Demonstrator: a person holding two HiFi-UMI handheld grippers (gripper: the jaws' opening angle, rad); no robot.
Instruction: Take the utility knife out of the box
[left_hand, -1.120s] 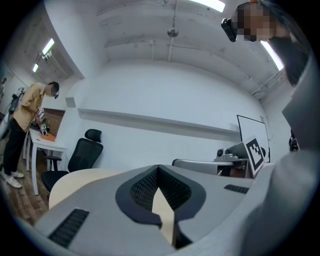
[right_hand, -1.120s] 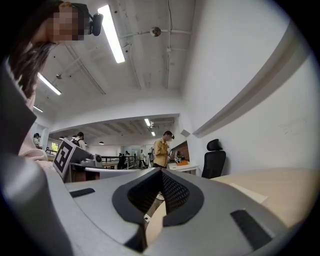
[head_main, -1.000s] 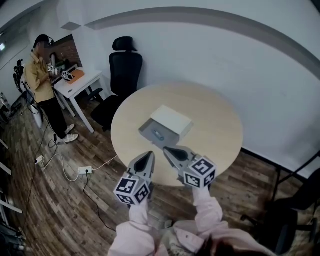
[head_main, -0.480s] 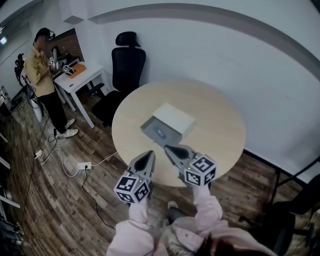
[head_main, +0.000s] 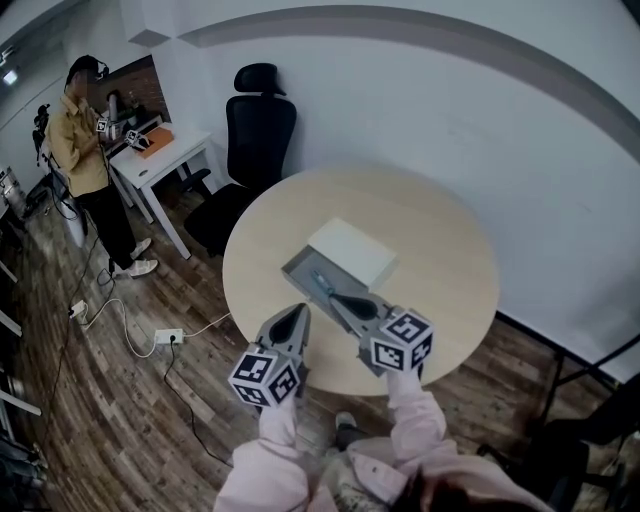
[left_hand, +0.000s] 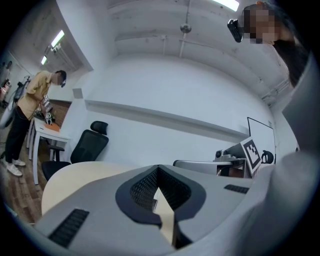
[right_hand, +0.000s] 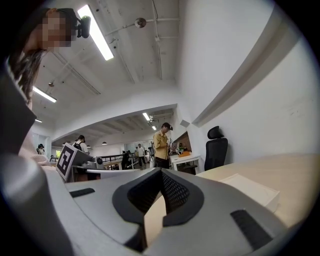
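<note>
Table (head_main: 440, 215) rim's close, box (head_main: 352, 250) tray open with a slim bluish utility knife (head_main: 321, 281) inside. Left gripper (head_main: 301, 309) and right gripper (head_main: 336, 299) are both closed, empty.

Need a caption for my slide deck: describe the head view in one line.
Two shut grippers, left and right, point at the open box holding the utility knife on a round table.

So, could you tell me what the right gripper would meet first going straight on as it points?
The right gripper would probably meet the tray of the open box first, beside the utility knife; its height is unclear.
</note>
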